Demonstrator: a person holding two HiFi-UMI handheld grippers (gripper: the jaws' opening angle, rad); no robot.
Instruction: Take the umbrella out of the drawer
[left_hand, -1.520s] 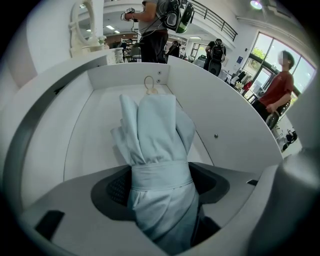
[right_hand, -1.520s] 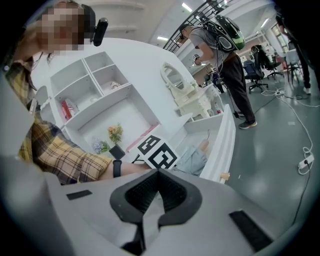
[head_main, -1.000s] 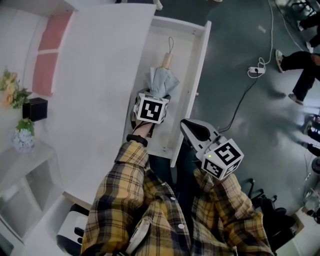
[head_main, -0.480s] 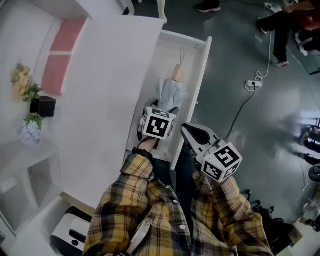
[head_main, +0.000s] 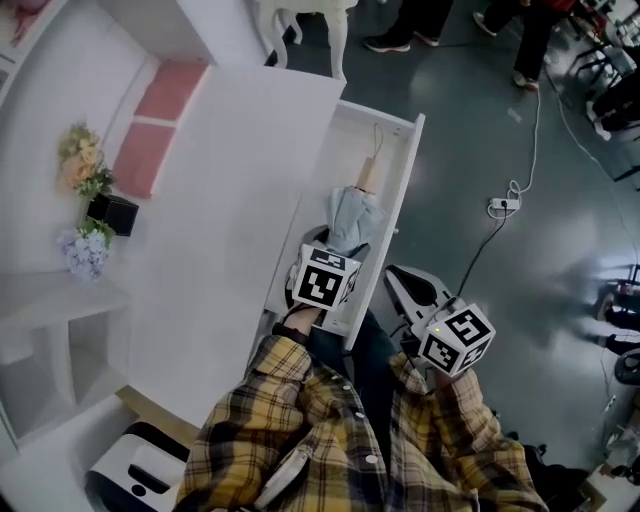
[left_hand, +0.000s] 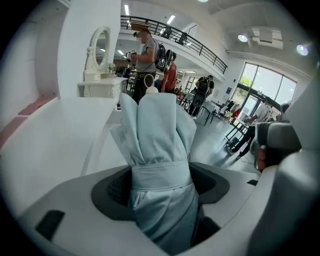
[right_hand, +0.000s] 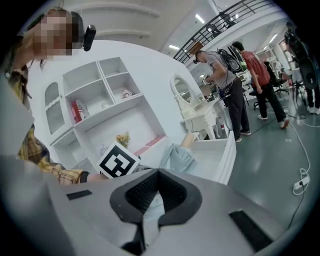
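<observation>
A folded pale blue umbrella (head_main: 352, 220) with a wooden handle (head_main: 367, 175) hangs over the open white drawer (head_main: 405, 190). My left gripper (head_main: 335, 250) is shut on its canopy end, under the marker cube. In the left gripper view the strapped umbrella (left_hand: 160, 145) fills the gap between the pads of the left gripper (left_hand: 161, 182). My right gripper (head_main: 394, 274) hovers outside the drawer's front, to the right, shut and holding nothing. The right gripper view shows the right gripper's (right_hand: 157, 175) tips meeting, with the umbrella (right_hand: 176, 156) and drawer (right_hand: 227, 155) beyond.
The white desk top (head_main: 230, 200) lies left of the drawer, with pink cushions (head_main: 160, 120), flowers (head_main: 85, 165) and a black box (head_main: 112, 213) further left. A cable and power strip (head_main: 500, 204) lie on the grey floor. People stand at the far end (head_main: 420, 25).
My left gripper has risen with the umbrella, lifting it off the drawer's bottom. The right gripper has risen a little too. The head view has swung toward the desk.
</observation>
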